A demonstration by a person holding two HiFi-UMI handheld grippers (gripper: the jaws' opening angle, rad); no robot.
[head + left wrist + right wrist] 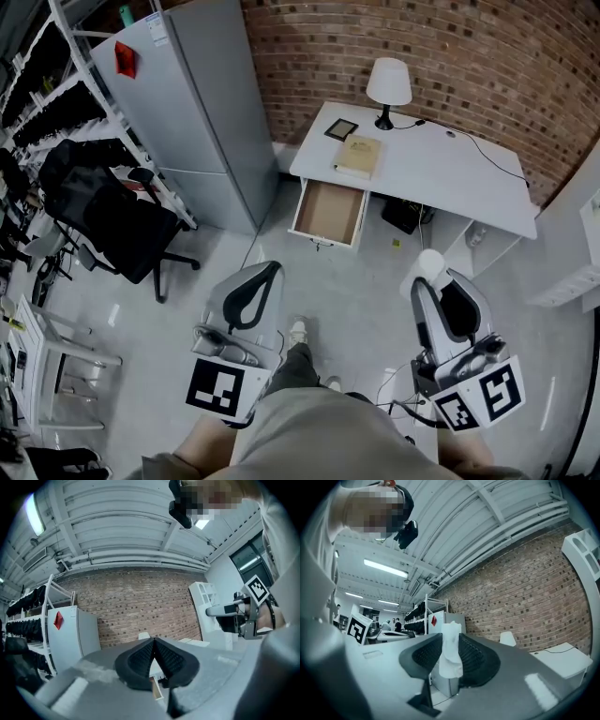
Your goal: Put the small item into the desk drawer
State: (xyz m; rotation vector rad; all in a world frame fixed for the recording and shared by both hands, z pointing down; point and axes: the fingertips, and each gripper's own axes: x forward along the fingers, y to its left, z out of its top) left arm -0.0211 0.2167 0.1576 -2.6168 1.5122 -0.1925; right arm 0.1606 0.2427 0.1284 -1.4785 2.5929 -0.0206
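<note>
A white desk [441, 173] stands against the brick wall, and its drawer [328, 213] is pulled out with a bare brown bottom. I stand a few steps back from it. My right gripper [429, 265] is shut on a small white item [451, 653] that sticks up between its black pads. In the head view the same white item [430, 264] shows at that gripper's tip. My left gripper [268, 269] is held low on the left. Its jaws meet at the tip in the left gripper view, with nothing between them [154, 641].
On the desk are a white lamp [388, 86], a tan book [359, 156] and a small dark frame [341, 129]. A grey fridge [187, 103] stands left of the desk, a black office chair [108, 211] further left, and shelving [42, 84] beyond.
</note>
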